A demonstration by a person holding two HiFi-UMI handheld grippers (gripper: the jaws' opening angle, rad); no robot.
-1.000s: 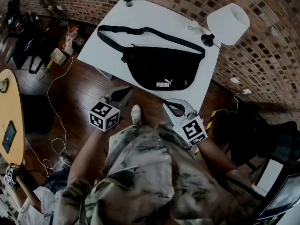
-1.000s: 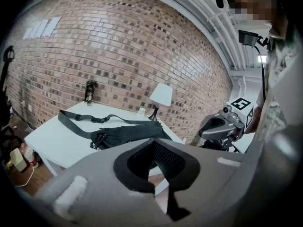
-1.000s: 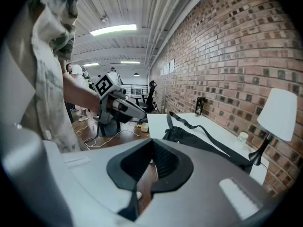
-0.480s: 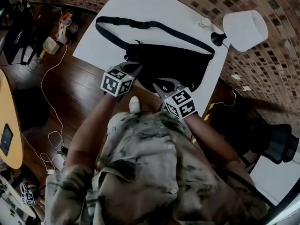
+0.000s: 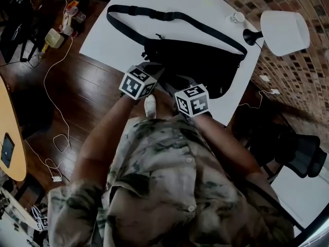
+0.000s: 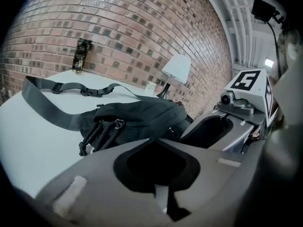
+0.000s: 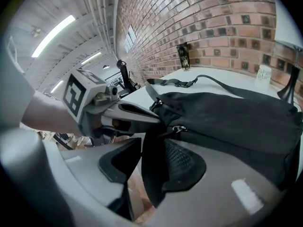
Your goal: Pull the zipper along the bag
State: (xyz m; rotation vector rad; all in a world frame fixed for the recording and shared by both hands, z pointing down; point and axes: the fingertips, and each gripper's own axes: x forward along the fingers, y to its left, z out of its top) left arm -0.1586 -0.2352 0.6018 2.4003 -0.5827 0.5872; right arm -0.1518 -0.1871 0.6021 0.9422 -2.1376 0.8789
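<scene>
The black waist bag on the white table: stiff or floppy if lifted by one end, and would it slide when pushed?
Probably floppy: the bag is soft, creased fabric. It looks fairly flat, so likely light, and may slide on the smooth table; its loose strap would trail.

The left part of the white desk (image 5: 105,42) lies bare from its near edge up to the strap (image 5: 169,17), so a tool could pass in there from the left or the front. The narrow strip inside the strap's loop, behind the black waist bag (image 5: 205,60), is also open. The far right corner is crowded by a white-shaded lamp (image 5: 284,32) with a small white container (image 5: 237,18) just beside its base, and a dark can (image 6: 80,56) stands at the far edge against the brick wall (image 6: 132,27), well apart from the bag.
</scene>
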